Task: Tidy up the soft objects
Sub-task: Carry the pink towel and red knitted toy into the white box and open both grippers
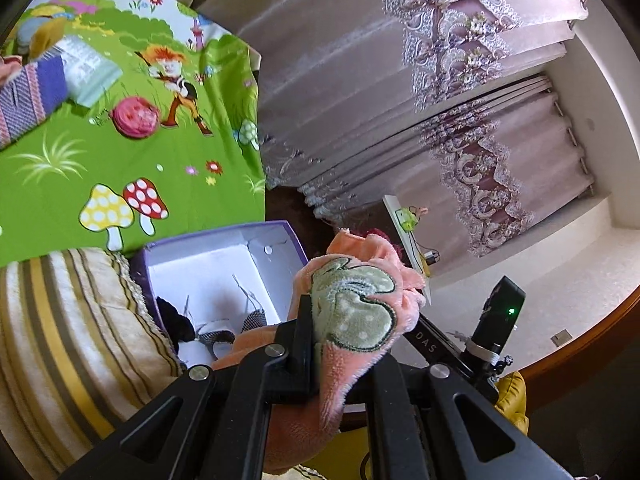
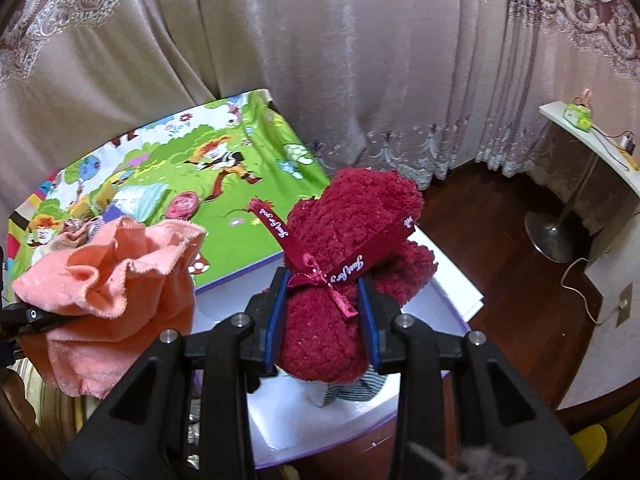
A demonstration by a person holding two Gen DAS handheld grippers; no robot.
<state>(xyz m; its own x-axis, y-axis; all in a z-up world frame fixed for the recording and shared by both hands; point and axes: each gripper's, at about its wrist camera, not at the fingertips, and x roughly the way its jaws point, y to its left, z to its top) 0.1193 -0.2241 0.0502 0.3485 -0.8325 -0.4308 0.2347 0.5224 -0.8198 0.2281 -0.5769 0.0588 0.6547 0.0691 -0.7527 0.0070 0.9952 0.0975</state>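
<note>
My left gripper (image 1: 344, 332) is shut on a pink towel (image 1: 360, 312) with a green embroidered patch and holds it in the air beside the white box. The towel also shows in the right wrist view (image 2: 112, 280) at the left. My right gripper (image 2: 324, 320) is shut on a dark red fluffy towel roll (image 2: 344, 256) tied with a red ribbon, held above the white box (image 2: 448, 316) with a purple rim. In the left wrist view the box (image 1: 224, 264) holds dark and checked fabric pieces at its near end.
A green cartoon play mat (image 1: 132, 152) lies beyond the box with a round pink item (image 1: 135, 117) and a striped cloth on it. A striped cushion (image 1: 68, 328) sits left of the box. Curtains (image 2: 360, 60) hang behind. A white stand (image 2: 592, 152) is at right on dark wood floor.
</note>
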